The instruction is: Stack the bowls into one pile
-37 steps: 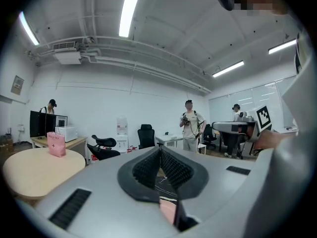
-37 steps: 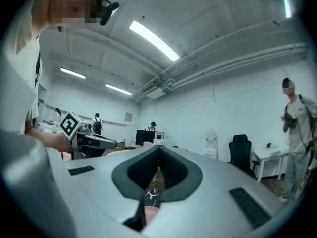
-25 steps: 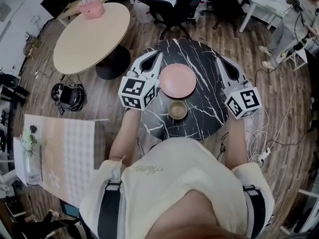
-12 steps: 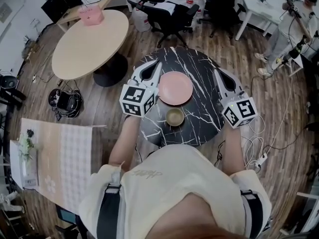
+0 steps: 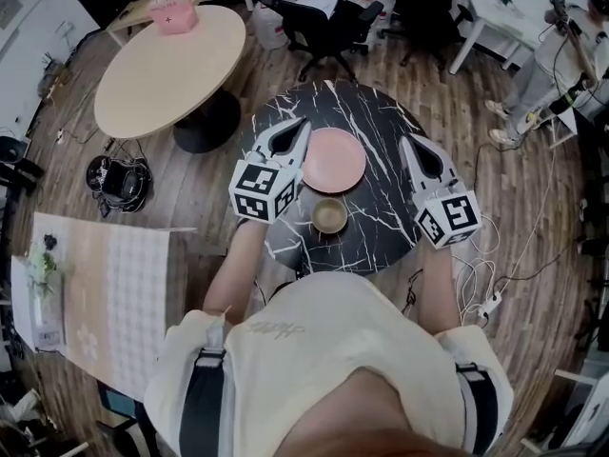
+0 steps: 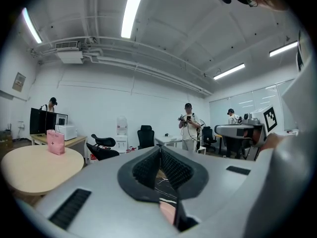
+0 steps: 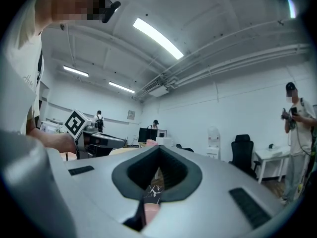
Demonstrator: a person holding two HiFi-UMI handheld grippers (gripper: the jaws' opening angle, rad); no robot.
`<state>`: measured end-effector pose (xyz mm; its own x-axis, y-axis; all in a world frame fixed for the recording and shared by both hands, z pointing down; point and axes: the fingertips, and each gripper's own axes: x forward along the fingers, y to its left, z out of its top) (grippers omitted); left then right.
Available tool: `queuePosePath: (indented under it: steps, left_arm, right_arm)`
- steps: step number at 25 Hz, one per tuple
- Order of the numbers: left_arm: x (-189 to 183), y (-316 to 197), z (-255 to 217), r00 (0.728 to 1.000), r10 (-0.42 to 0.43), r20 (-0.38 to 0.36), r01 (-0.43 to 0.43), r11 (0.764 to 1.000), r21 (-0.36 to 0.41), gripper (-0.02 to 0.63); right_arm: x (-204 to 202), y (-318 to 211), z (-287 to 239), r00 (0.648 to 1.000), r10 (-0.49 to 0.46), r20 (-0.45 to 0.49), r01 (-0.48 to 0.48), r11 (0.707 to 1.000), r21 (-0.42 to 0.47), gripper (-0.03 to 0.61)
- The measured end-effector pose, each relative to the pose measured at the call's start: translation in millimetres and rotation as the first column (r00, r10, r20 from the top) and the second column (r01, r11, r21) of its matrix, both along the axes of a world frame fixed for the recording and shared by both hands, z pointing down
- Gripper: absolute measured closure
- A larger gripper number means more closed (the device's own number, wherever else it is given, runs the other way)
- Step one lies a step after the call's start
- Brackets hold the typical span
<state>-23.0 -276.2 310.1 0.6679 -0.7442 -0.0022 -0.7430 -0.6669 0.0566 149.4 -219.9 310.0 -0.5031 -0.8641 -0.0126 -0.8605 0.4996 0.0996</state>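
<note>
As left hand-held gripper (image 5: 304,125) and right hand-held gripper (image 5: 405,143) flank pink bowl (image 5: 334,160), both closed, empty; gold bowl (image 5: 329,215) just beside it.

Pink bowl (image 5: 334,159) beside small gold bowl (image 5: 329,215)

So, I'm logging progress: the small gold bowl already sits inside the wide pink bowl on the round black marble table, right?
Not quite. The small gold bowl is not inside the wide pink bowl; it stands on its own beside it, nearer the person, on the round black marble table. The head view shows this.
</note>
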Motion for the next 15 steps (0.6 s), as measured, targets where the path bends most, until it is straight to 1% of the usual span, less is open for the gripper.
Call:
queuePosePath:
  steps: [3, 8, 15]
  left_arm:
    - [0, 2, -2, 1.0, -0.002, -0.006, 0.002, 1.0, 0.005, 0.592]
    - [1, 1, -4, 1.0, -0.001, -0.005, 0.001, 1.0, 0.008, 0.592]
    - [-2, 2, 8, 1.0, -0.013, -0.004, 0.013, 1.0, -0.022, 0.592]
  right_arm:
    - [3, 1, 0, 1.0, -0.002, 0.003, 0.002, 1.0, 0.003, 0.572]
    - [5, -1, -4, 1.0, 0.019, -0.01, -0.019, 1.0, 0.004, 0.572]
    - [6, -3, 5, 1.0, 0.004, -0.002, -0.004, 1.0, -0.013, 0.572]
